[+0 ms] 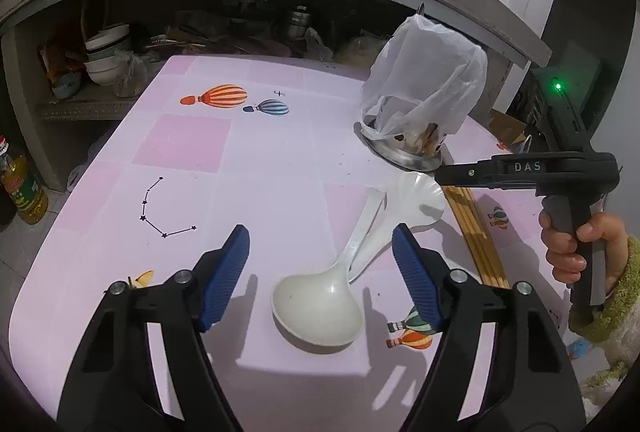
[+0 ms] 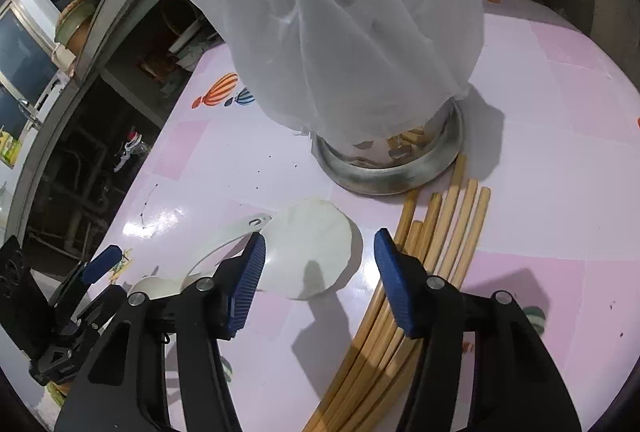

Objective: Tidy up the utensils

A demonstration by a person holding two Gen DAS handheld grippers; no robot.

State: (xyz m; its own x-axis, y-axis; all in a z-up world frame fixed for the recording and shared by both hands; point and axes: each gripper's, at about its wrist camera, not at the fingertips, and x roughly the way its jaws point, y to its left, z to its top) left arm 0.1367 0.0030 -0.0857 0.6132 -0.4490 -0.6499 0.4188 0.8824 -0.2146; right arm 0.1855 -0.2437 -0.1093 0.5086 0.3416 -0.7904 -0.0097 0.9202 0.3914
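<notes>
The metal holder point(image 2: 390, 172), covered by a white bag point(image 2: 340, 20), has chopsticks point(image 2: 432, 240) touching its base; ladle point(image 1: 320, 306) nearby. Left gripper point(image 1: 320, 264) and right gripper point(image 2: 320, 272) both have jaws apart, holding nothing.

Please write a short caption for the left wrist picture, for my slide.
Open left tool hovers over a white ladle on the pink table; chopsticks lie to its right.

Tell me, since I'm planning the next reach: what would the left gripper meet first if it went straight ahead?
Probably the white ladle: its bowl lies on the table between the open fingers of the left gripper, just ahead. Its handle runs on toward the white scoop. Depth is uncertain.
</notes>
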